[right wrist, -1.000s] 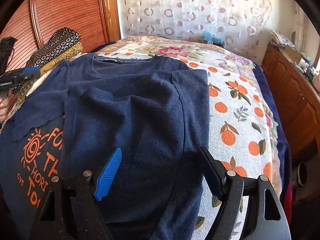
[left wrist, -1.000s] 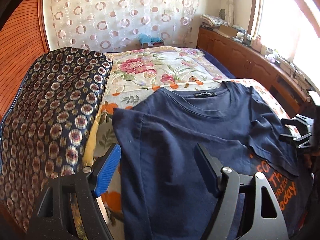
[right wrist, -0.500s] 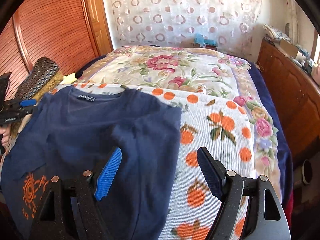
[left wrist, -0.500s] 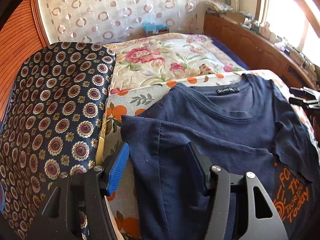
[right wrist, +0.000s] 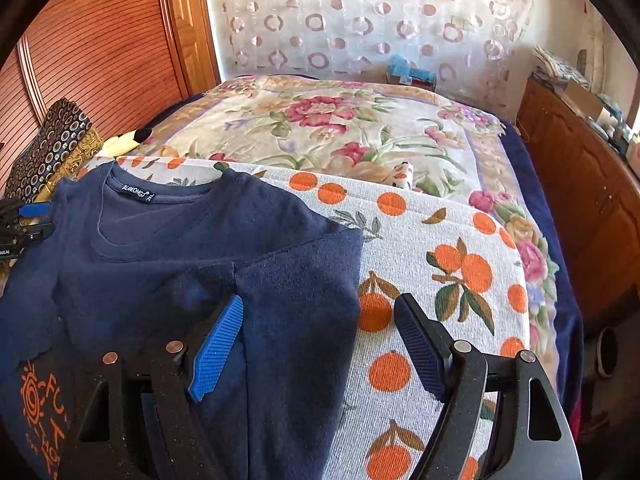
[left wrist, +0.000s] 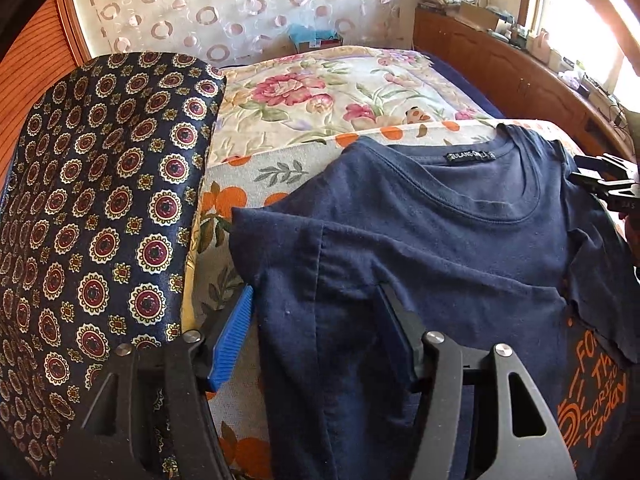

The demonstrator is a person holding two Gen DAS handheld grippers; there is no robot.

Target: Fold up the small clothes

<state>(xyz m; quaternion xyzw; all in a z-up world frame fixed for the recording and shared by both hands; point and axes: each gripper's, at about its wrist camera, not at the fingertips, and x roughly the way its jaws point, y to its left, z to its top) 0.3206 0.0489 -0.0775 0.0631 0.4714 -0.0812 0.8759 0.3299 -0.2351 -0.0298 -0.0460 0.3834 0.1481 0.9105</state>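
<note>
A navy T-shirt (left wrist: pixel 440 232) with orange print lies on the bed, both sides folded inward over its middle; it also shows in the right wrist view (right wrist: pixel 180 264). My left gripper (left wrist: pixel 316 312) is open, its jaws straddling the shirt's left folded edge near the sleeve. My right gripper (right wrist: pixel 320 320) is open over the shirt's right folded edge, with nothing between its jaws. The right gripper's tips show at the right edge of the left wrist view (left wrist: pixel 608 188); the left gripper shows at the left edge of the right wrist view (right wrist: pixel 24 220).
An orange-print cloth (right wrist: pixel 440 264) lies under the shirt on a floral bedspread (left wrist: pixel 320 92). A folded patterned navy fabric stack (left wrist: pixel 100 200) sits left of the shirt. A wooden cabinet (right wrist: pixel 592 184) runs along the right; a curtain (right wrist: pixel 360 16) hangs behind.
Both grippers have moved up along the shirt toward the collar and sleeves. The left gripper has narrowed somewhat but stays open. The shirt lies as before.
</note>
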